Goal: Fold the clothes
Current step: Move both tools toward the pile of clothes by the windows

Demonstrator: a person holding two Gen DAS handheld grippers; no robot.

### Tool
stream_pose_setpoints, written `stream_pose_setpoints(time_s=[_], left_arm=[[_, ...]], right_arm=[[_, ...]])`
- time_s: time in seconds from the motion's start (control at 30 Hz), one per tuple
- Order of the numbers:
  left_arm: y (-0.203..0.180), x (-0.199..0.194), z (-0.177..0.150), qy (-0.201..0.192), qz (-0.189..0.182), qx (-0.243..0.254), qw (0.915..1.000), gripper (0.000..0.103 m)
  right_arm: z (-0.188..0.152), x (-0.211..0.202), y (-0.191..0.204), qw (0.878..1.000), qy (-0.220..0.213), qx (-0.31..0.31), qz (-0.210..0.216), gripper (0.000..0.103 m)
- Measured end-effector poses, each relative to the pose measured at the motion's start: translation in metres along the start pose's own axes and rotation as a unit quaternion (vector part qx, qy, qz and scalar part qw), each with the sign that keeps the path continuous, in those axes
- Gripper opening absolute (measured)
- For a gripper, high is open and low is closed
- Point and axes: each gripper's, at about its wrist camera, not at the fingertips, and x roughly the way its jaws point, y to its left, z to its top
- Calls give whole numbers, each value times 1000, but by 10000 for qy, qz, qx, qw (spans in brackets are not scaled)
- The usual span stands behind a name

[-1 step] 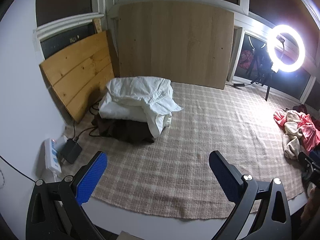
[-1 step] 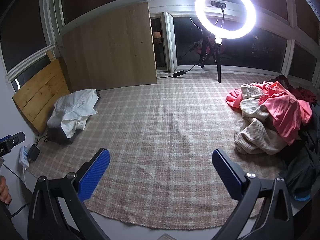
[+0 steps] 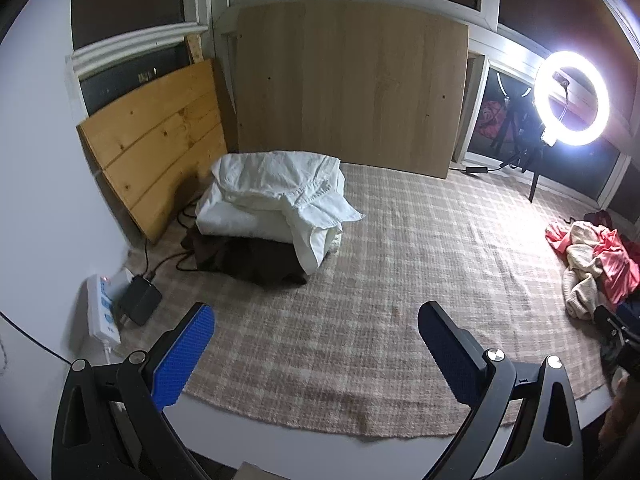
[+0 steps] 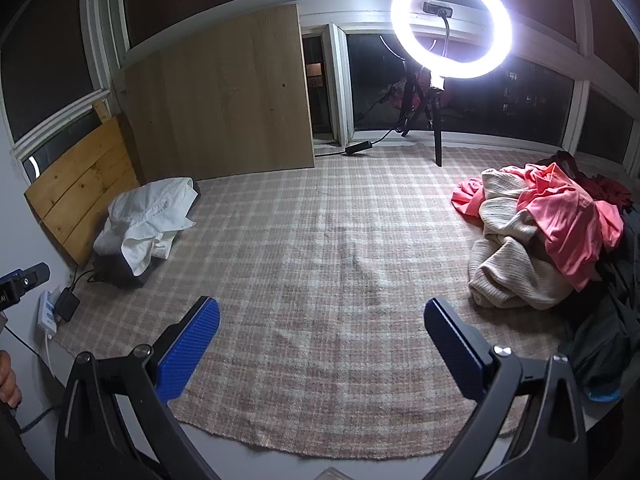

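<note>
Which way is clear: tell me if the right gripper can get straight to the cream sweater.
Probably yes. The right gripper is open and empty, and only bare rug lies between it and the cream sweater ahead on its right. A pink garment covers the sweater's top, but its near side is exposed.

The place looks like an enclosed balcony or sunroom of a home, used as a makeshift recording spot. White-framed windows (image 4: 460, 92) wrap around it, dark outside with small distant lights. A plaid rug (image 4: 320, 264) covers the floor. Loose wooden boards (image 3: 348, 88) lean against the window wall. A lit ring light (image 4: 451, 24) stands on a tripod, and a power strip (image 3: 102, 308) with a plugged adapter lies by the wall. Piles of household clothes (image 4: 536, 236) sit on the rug.
</note>
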Motion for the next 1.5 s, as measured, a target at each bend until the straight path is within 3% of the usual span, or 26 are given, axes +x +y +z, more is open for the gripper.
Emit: stream_pose_setpoints(time_s=[0.23, 0.37, 0.63, 1.03, 1.5], left_arm=[[0, -4, -10, -211, 87, 11, 9997, 102], [14, 6, 2, 22, -20, -69, 10000, 102], [12, 7, 0, -12, -244, 136, 9996, 99], [-7, 26, -6, 176, -570, 605, 9964, 90], [-58, 46, -15, 547, -1468, 1324, 9787, 86]], right_arm=[[-2, -2, 2, 10000, 14, -34, -81, 103], [-2, -2, 9, 9999, 33, -46, -111, 103], [-10, 1, 11, 10000, 27, 31, -54, 103], [-27, -4, 0, 9972, 117, 374, -645, 103], [-55, -26, -39, 9838, 214, 1142, -1367, 103]])
